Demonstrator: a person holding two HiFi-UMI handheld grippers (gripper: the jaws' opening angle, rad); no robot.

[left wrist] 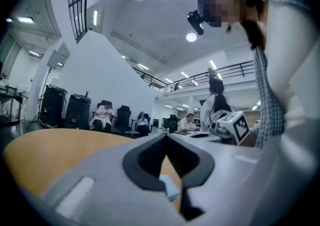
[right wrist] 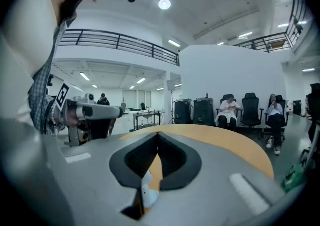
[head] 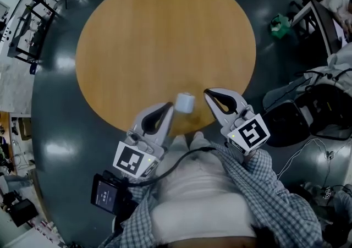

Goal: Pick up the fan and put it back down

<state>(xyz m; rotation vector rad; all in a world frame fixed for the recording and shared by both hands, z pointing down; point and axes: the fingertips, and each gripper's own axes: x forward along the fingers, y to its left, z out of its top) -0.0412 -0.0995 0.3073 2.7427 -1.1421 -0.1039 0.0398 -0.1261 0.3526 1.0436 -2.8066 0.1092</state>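
Observation:
A small white fan (head: 185, 102) stands on the round wooden table (head: 165, 32) near its front edge. My left gripper (head: 169, 106) is just left of the fan and my right gripper (head: 207, 92) just right of it, each a short way off. Both have their jaws together at the tips with nothing between them. In the left gripper view the left gripper (left wrist: 166, 136) is shut, and the fan (left wrist: 170, 188) shows low through the gap under the jaws. The right gripper (right wrist: 158, 134) is likewise shut, with the fan (right wrist: 148, 195) below it.
A dark floor surrounds the table. A black bag (head: 324, 112) and cables lie at the right, a green thing (head: 281, 26) farther back. A metal rack (head: 27, 32) stands at the left. People sit on chairs (right wrist: 250, 104) beyond the table.

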